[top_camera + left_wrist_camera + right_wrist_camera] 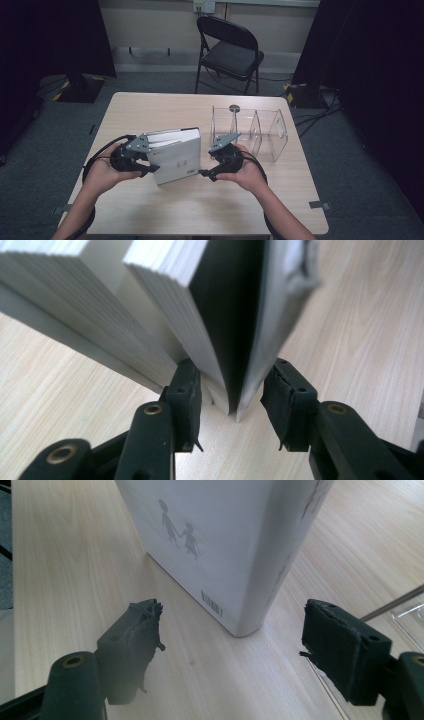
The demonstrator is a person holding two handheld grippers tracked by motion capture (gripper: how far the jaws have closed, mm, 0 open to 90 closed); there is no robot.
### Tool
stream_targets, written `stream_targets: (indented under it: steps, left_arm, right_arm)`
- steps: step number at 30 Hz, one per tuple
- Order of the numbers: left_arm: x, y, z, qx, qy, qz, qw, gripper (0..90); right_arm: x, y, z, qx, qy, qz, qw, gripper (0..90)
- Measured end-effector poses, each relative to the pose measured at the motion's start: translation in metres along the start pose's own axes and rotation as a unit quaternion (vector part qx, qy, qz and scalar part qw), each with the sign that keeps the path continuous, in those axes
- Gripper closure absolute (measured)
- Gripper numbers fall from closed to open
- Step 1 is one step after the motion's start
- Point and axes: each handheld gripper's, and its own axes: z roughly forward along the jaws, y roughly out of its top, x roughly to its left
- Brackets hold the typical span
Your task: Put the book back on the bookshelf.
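Note:
A thick white book (pixel 177 155) stands upright on the wooden table (pixel 200 210), between my two grippers. My left gripper (pixel 150 157) is at its page-edge side. In the left gripper view the jaws (pixel 232 390) straddle the lower corner of the book (pixel 165 315), where a page block and the cover gape apart. The left pad (pixel 186 390) lies against the pages, and the right pad (pixel 280 395) stands a little off the cover. My right gripper (pixel 206 161) is at the spine side, wide open (pixel 232 622), with the book's spine corner (pixel 250 615) ahead of the jaws and untouched.
A clear acrylic divider rack (pixel 250 130) stands on the table just right of the book, behind my right hand; its edge shows in the right gripper view (pixel 405 615). A black folding chair (pixel 230 50) is beyond the far edge. Bare tabletop lies in front.

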Motion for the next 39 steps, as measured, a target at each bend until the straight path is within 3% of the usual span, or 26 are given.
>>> stream_targets:
  steps: [16, 32, 35, 39]
  left_arm:
    - [0.000, -0.007, -0.002, -0.015, 0.003, -0.014, 0.9998, 52.9]
    - [0.000, -0.019, -0.001, -0.030, 0.015, -0.031, 0.9990, 32.3]
    - [0.000, -0.021, 0.000, -0.029, 0.017, -0.029, 0.9990, 32.1]
    - [0.000, -0.023, 0.001, -0.032, 0.018, -0.032, 0.9988, 31.8]
  right_arm:
    - [-0.005, 0.024, -0.002, -0.008, 0.013, -0.013, 0.9998, 22.1]
    - [-0.012, 0.047, -0.002, -0.021, 0.025, -0.022, 0.9992, 21.3]
    - [-0.016, 0.052, 0.000, -0.029, 0.039, -0.021, 0.9986, 22.2]
    - [-0.020, 0.061, 0.007, -0.027, 0.054, -0.039, 0.9975, 22.8]
